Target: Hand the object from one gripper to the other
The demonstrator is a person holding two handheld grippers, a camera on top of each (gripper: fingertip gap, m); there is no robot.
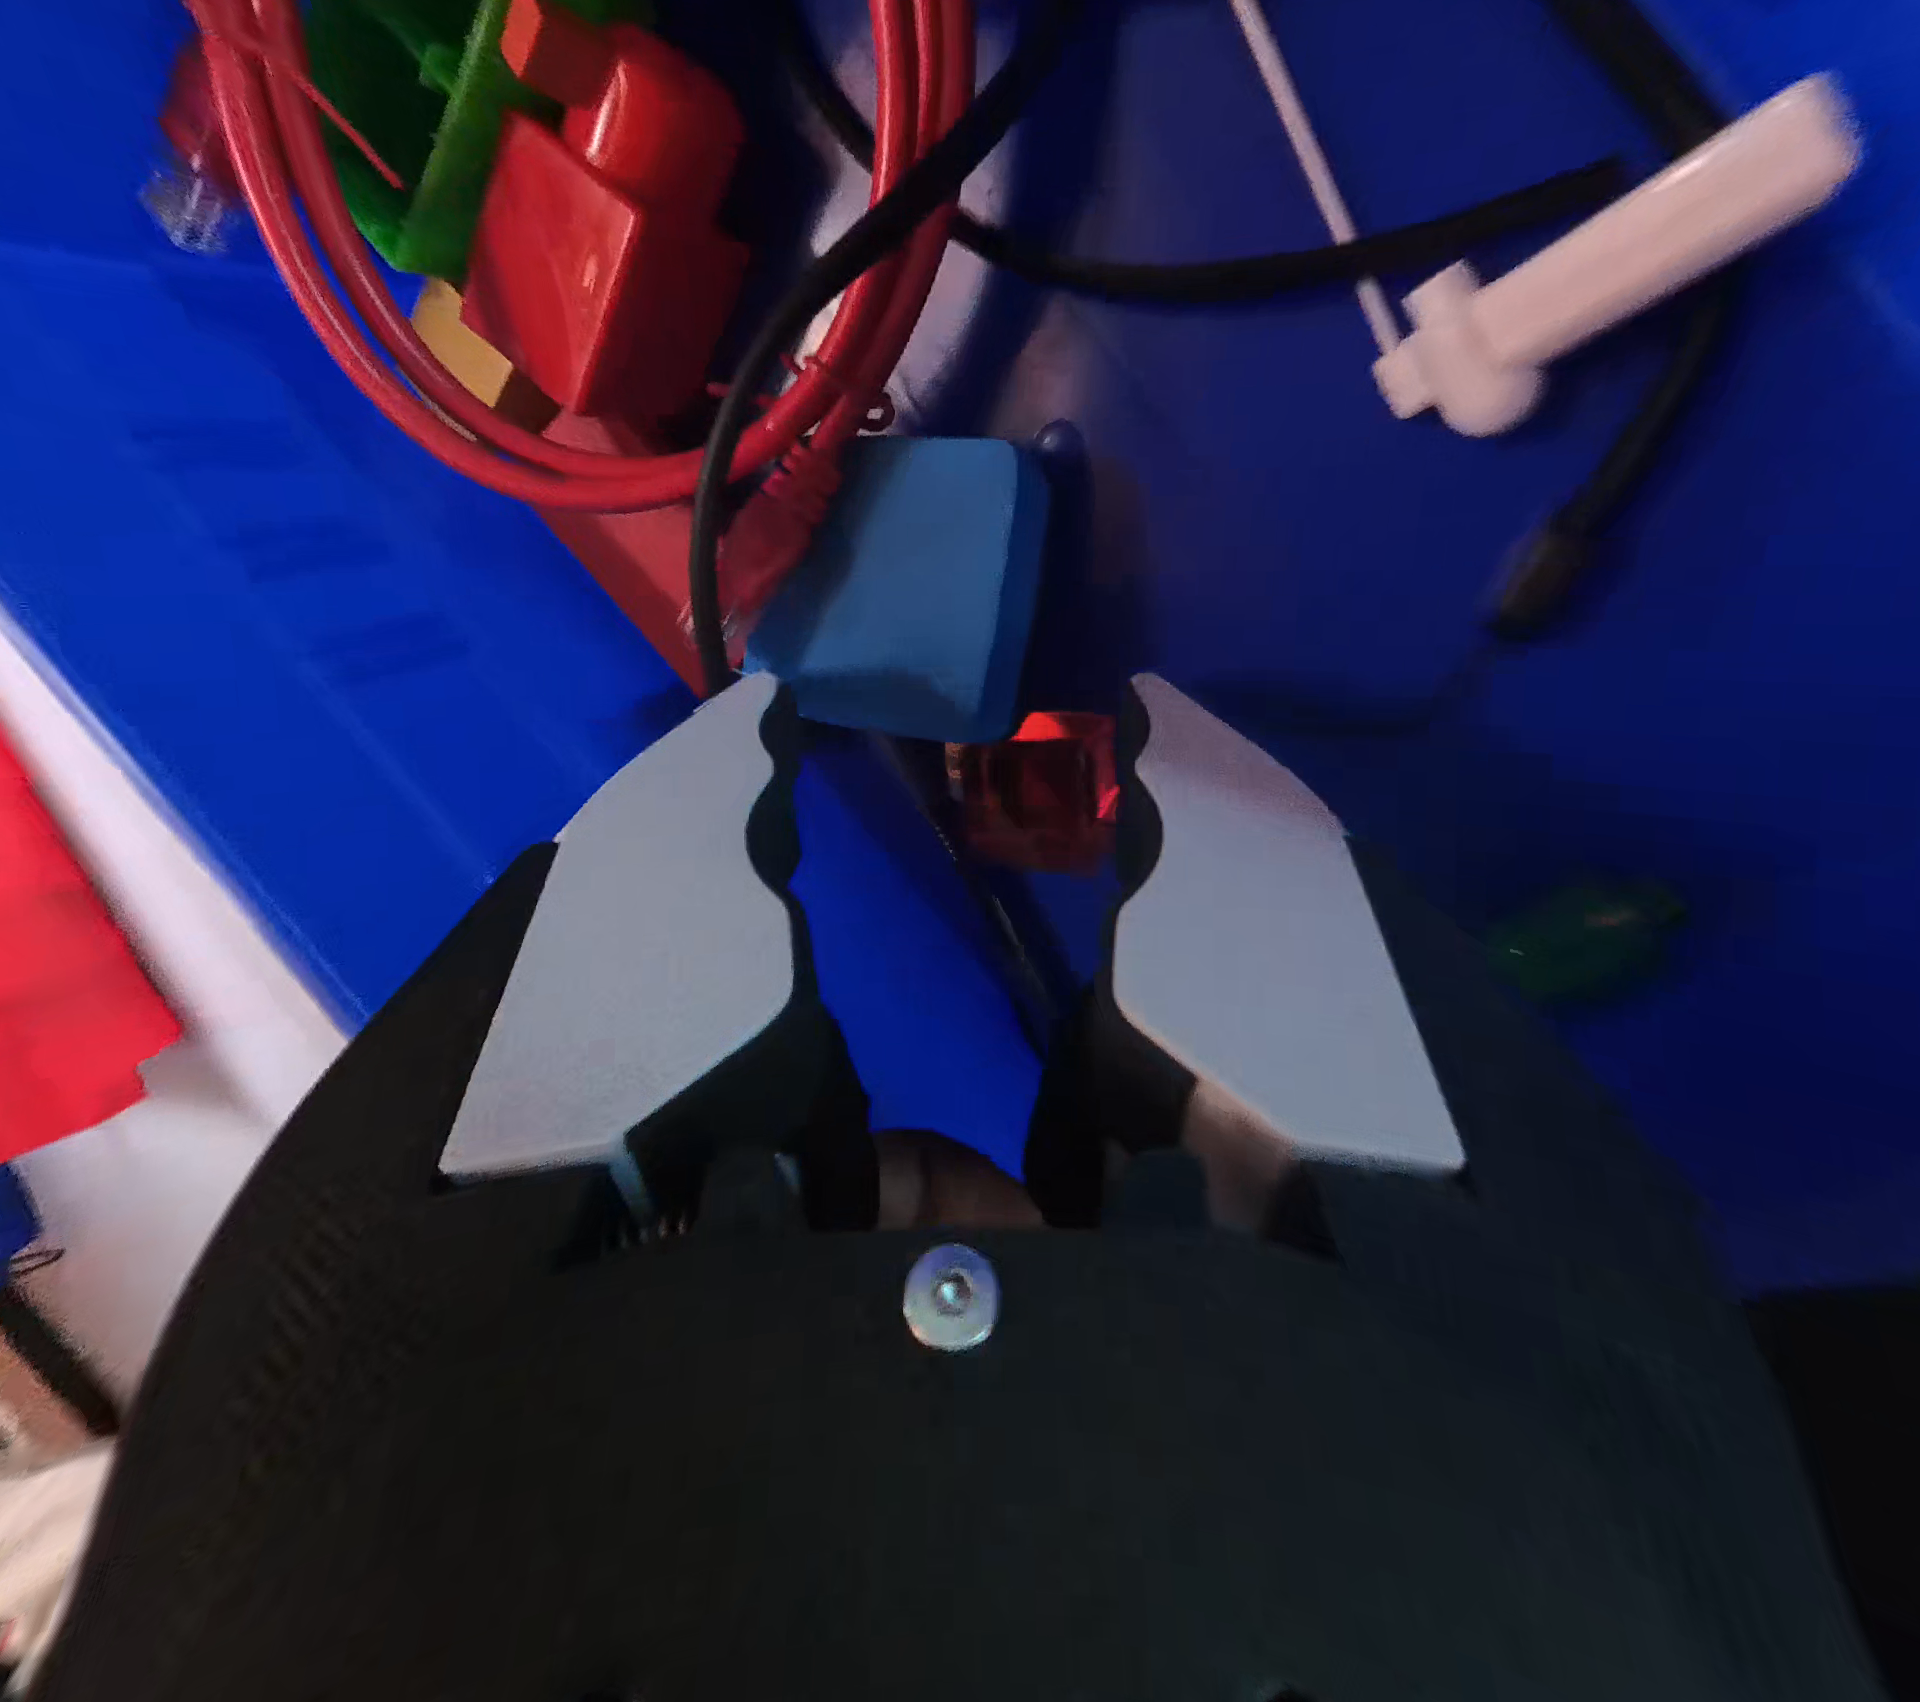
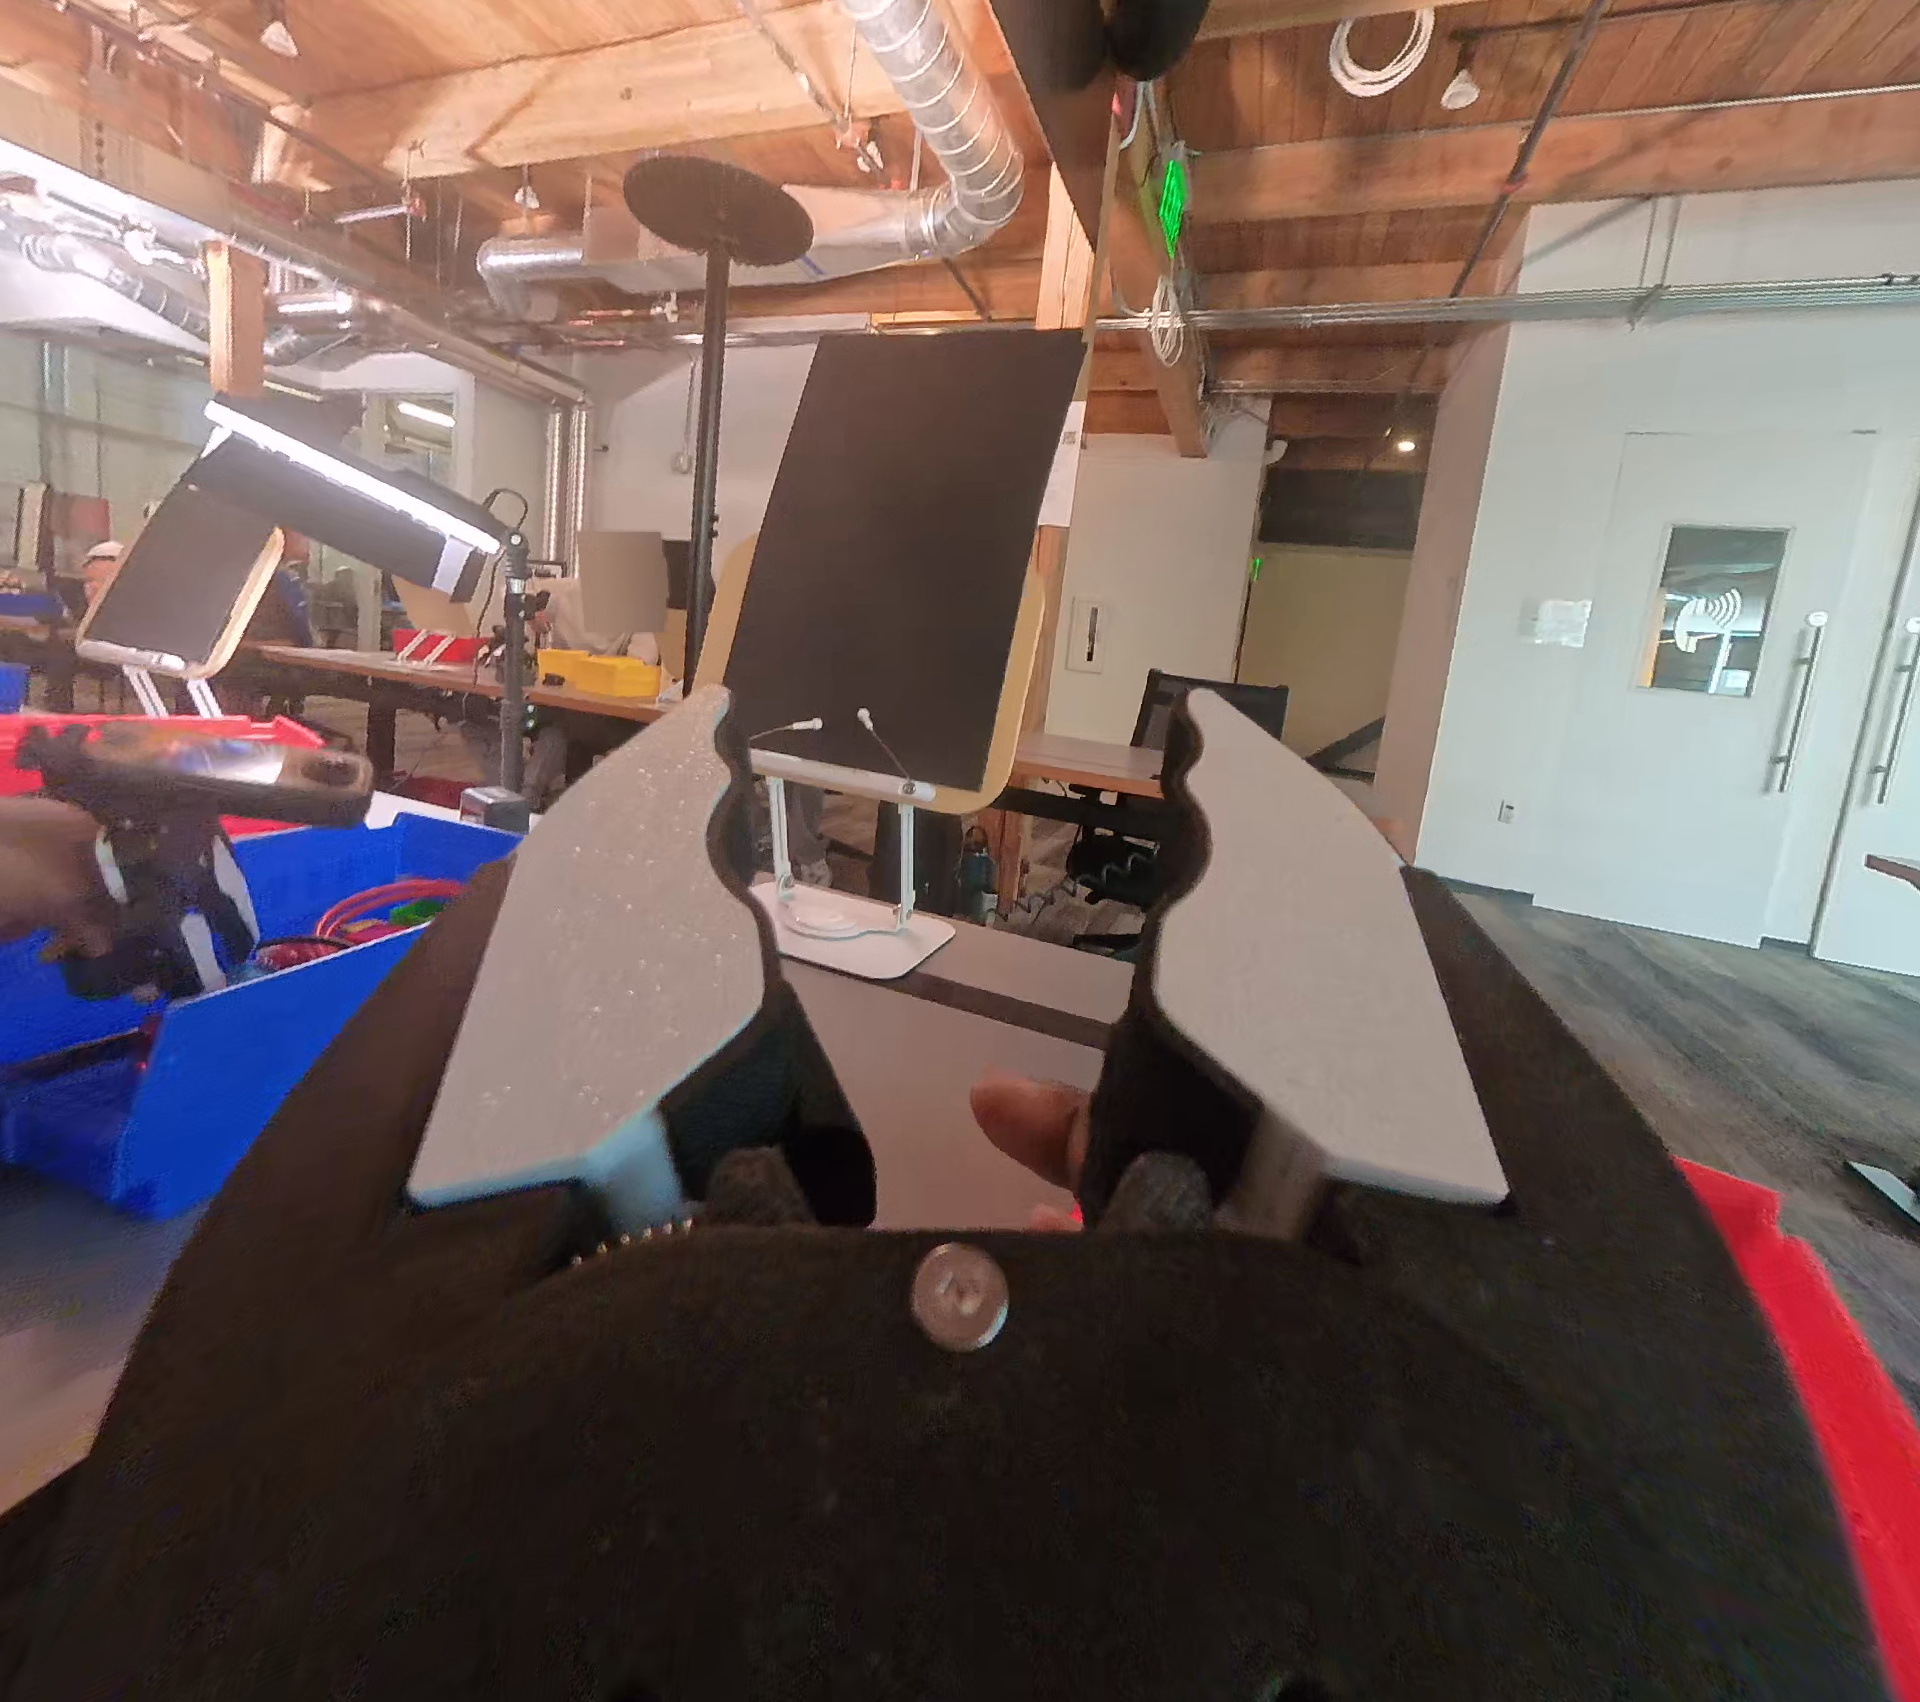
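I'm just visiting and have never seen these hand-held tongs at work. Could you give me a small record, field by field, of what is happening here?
setting: deep blue plastic bin full of small parts
left tongs: open, reaching into the bin
nearest item: matte blue foam-like block, just ahead of the tips, not gripped
other contents: coiled red cable, white plastic peg, clear red cube
right tongs: open, empty, aimed at the room
handover: not begun
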